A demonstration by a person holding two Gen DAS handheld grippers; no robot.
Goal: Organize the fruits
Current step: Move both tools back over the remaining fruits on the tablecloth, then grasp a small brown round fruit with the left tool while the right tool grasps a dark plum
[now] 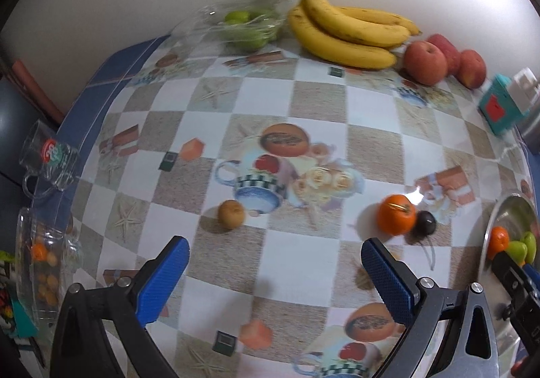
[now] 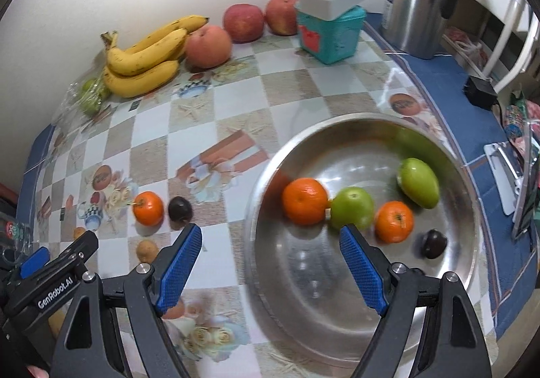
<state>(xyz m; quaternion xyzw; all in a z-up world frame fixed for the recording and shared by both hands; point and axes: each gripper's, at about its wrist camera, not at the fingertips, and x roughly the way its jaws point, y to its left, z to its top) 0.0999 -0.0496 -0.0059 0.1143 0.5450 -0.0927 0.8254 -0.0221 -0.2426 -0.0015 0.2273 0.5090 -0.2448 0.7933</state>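
**Q:** Which fruits lie outside the steel bowl (image 2: 472, 209), and on which side of it?

**A:** Three small ones, all on the bowl's left side as the right wrist view shows it: a tangerine (image 2: 147, 208) with a dark plum (image 2: 180, 208) just beside it on the bowl side, and a small brown fruit (image 2: 146, 250) nearer the camera than those two. Inside the bowl lie two more tangerines, two green fruits and another dark plum. Bananas (image 2: 145, 57) and apples (image 2: 243, 22) sit along the wall, well apart from the bowl.

**Q:** How do the two grippers stand?

**A:** The left gripper (image 1: 275, 254) has its jaws spread wide with nothing between them, hovering over the tablecloth (image 1: 320, 101). The right gripper (image 2: 270, 239) is likewise wide and empty, poised over the bowl's near left rim.

**Q:** Which relation governs the coming move?

**A:** Judged from the left wrist view, the loose tangerine (image 1: 396, 214) lies ahead and just beyond the left gripper's right finger; the brown fruit (image 1: 231, 214) lies ahead toward its left finger. Both are near-round, so no long axis constrains the approach (the plum (image 1: 426, 222) touching the tangerine may crowd a finger). The left gripper appears the nearer of the two; the bowl lies off to its right.
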